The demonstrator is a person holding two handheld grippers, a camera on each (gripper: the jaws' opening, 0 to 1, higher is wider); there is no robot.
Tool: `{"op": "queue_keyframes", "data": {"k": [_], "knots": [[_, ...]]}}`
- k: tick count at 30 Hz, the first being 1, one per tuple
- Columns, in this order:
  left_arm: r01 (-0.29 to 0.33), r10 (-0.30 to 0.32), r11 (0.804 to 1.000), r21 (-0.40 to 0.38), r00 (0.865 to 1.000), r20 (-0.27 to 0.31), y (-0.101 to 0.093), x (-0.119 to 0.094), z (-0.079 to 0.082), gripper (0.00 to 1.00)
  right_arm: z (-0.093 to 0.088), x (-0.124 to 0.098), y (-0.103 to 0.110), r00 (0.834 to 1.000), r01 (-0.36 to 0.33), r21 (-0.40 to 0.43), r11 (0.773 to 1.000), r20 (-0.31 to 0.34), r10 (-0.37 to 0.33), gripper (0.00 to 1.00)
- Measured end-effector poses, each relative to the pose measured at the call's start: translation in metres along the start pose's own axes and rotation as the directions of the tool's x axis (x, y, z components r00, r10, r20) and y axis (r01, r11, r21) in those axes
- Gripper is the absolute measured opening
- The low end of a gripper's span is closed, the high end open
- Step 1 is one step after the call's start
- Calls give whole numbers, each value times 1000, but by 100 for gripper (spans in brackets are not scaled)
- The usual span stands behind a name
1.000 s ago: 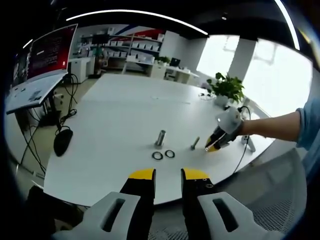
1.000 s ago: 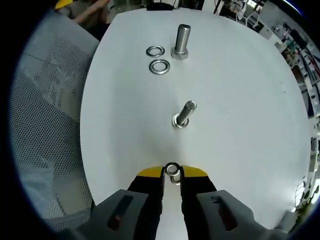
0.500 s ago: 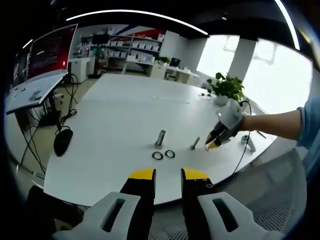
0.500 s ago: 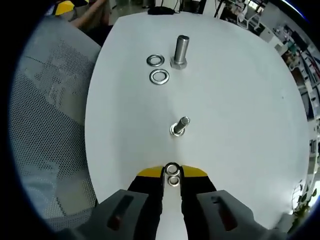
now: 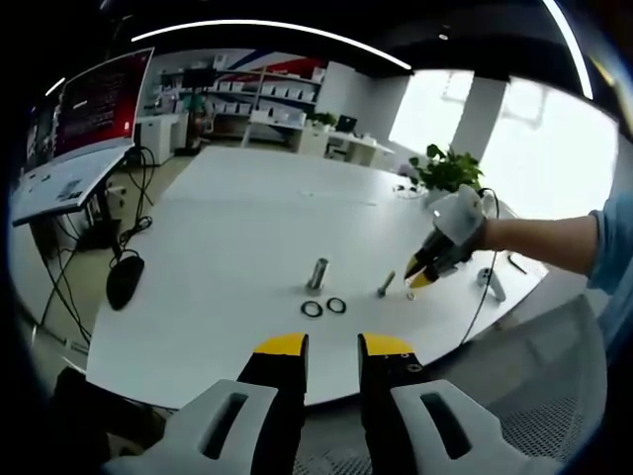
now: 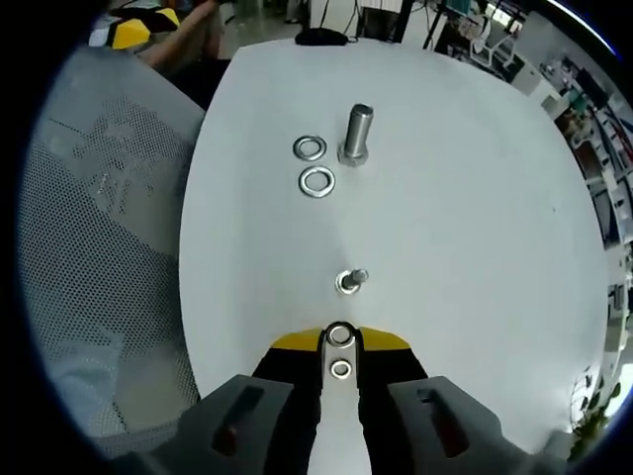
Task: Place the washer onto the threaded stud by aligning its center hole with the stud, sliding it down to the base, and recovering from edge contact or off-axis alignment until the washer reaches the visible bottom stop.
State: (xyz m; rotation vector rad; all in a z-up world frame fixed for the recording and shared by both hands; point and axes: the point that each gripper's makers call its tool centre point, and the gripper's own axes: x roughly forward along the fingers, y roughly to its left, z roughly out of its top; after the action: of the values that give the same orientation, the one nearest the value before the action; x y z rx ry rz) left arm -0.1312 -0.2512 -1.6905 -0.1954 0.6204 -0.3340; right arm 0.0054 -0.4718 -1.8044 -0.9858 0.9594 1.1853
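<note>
The washer (image 6: pixel 340 336) is small, hard metal — light and slippery (easy to drop), so pinch its rim. The right gripper (image 6: pixel 339 348) squeezes it now. The threaded stud (image 6: pixel 350 281) stands near, at 12 o'clock. The left gripper (image 5: pixel 332 344) hangs open, holding nothing.

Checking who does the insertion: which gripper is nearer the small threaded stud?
Right. The right gripper hovers just short of the small stud; the left gripper waits beyond the table edge.
</note>
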Motion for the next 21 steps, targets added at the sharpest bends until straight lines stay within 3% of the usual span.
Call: {"op": "queue_keyframes", "data": {"k": [21], "knots": [[2, -2, 1000, 0, 1000, 6, 0, -1, 1, 18, 30, -16, -9, 1000, 10, -46, 999, 8, -10, 13]]}}
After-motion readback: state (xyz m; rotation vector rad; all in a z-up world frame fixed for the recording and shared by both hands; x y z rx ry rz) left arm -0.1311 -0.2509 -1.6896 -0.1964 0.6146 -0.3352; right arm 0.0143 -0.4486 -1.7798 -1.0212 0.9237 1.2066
